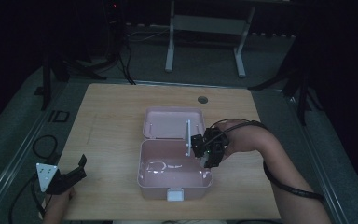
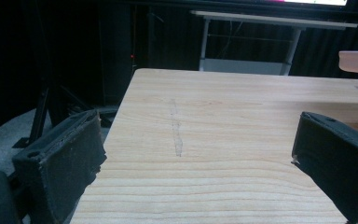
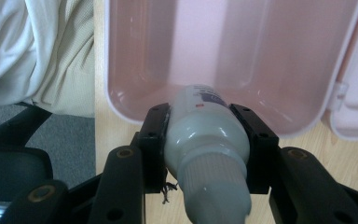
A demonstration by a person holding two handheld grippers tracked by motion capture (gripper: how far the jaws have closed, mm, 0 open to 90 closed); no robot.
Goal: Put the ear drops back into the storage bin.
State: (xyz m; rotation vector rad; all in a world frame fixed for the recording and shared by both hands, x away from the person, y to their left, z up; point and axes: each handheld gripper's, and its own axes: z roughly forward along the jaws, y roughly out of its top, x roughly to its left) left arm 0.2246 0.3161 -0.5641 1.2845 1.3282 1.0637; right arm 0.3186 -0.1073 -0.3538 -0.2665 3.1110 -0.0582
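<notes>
1. Far left first: the left gripper (image 1: 70, 176) sits parked near the table's (image 1: 112, 121) front-left corner. Its jaws stand wide apart with nothing but bare wood between them in the left gripper view, so that hand's basically idle.

2. Middle of the table: a pink box (image 1: 172, 184) with its lid (image 1: 173, 122) flipped fully open and lying flat toward the far edge. There's a white latch (image 1: 175, 194) on the front wall. Inside the tub I can make out some faint pale shape on the bottom, too dim to say what it is.

3. Right side: the right gripper (image 3: 204, 140) is clamped on a white bottle (image 3: 205, 140), pads squeezing its body from both sides, cap end pointing back toward the camera. In the high view that gripper (image 1: 210, 149) hangs just over the box's right rim.

4. Progress, as I read it: box is open, bottle is picked up and brought to the box, so most of the job looks done. What's left is lowering it into the tub, letting go, and probably shutting the lid.
</notes>
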